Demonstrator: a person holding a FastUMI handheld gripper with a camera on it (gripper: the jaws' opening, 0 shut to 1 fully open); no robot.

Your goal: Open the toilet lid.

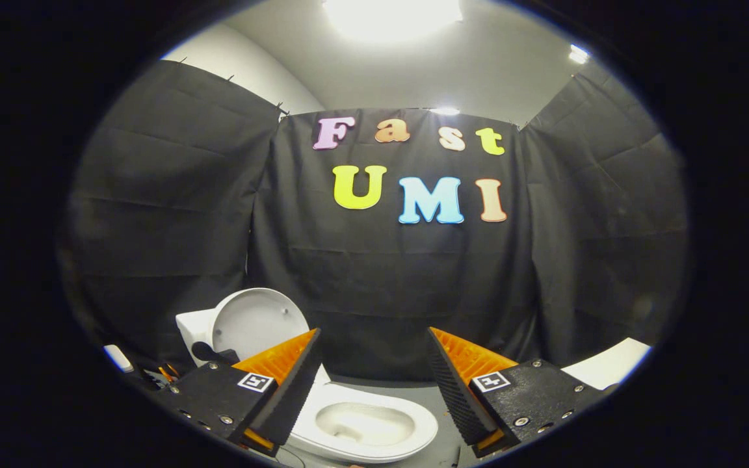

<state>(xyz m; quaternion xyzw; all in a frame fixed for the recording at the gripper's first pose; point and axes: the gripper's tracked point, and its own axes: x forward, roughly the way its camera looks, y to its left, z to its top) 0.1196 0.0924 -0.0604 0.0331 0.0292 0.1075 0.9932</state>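
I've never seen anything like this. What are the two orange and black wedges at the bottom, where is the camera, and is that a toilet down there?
The camera rides on a hand-held gripper that a person carries, and looks forward along it. The two wedges are its fingers, black pads on orange backing. They stand wide apart and hold nothing.

Yes, that is a small white toilet on the grey floor, with its bowl showing between and below the fingers. Its lid already stands upright behind the left finger, against the tank. The black cloth behind is the booth's wall, and a ceiling light shines above.
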